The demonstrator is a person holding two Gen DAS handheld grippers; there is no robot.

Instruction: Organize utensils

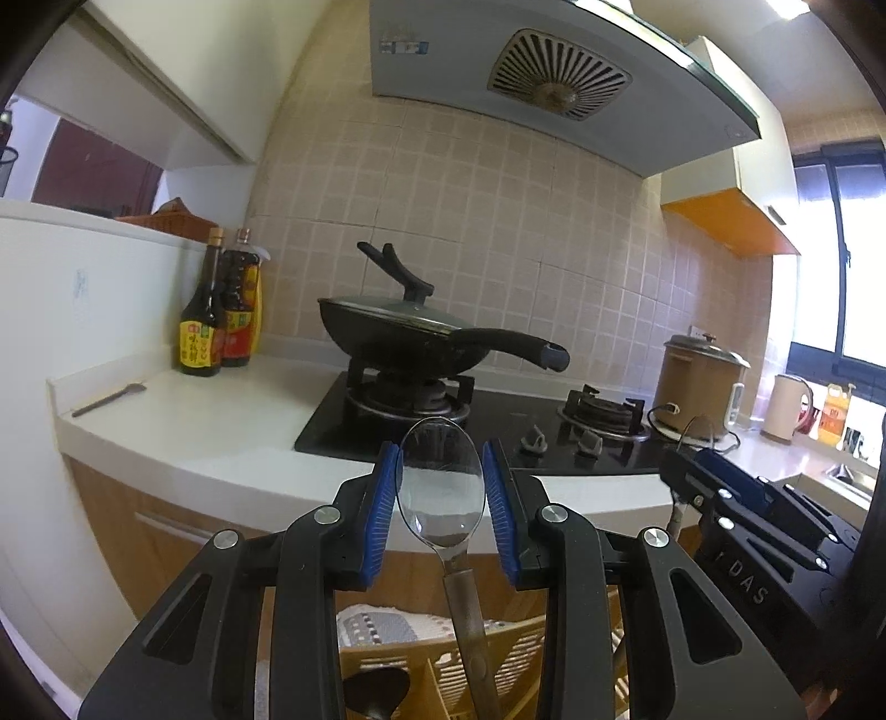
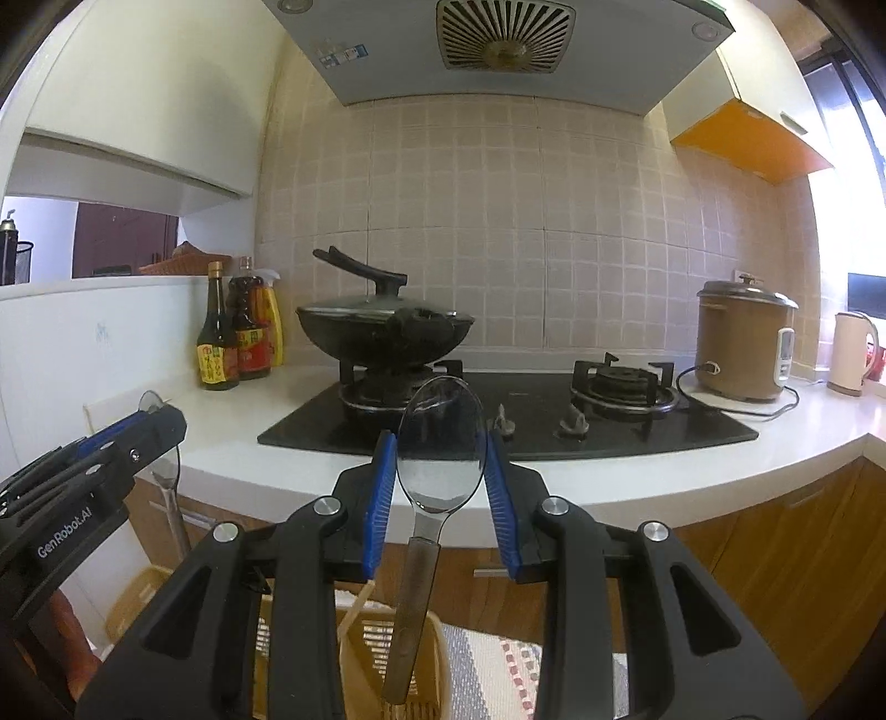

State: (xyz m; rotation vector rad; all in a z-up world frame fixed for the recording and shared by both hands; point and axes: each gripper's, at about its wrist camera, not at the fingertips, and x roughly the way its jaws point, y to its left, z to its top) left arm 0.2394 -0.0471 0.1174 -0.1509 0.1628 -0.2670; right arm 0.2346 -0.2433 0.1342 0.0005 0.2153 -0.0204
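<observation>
This is a home kitchen. A black glass gas hob (image 2: 498,426) with two burners is set into a white surface (image 2: 803,437), and a lidded black wok (image 2: 382,332) sits on the left burner. Above hangs a range hood (image 2: 498,50) against a wall of beige tiles (image 2: 554,221). Sauce bottles (image 2: 238,343) stand in the corner, a brown rice cooker (image 2: 742,343) and a cream electric kettle (image 2: 853,354) on the right. Wooden cabinet fronts (image 2: 775,554) run below.
</observation>
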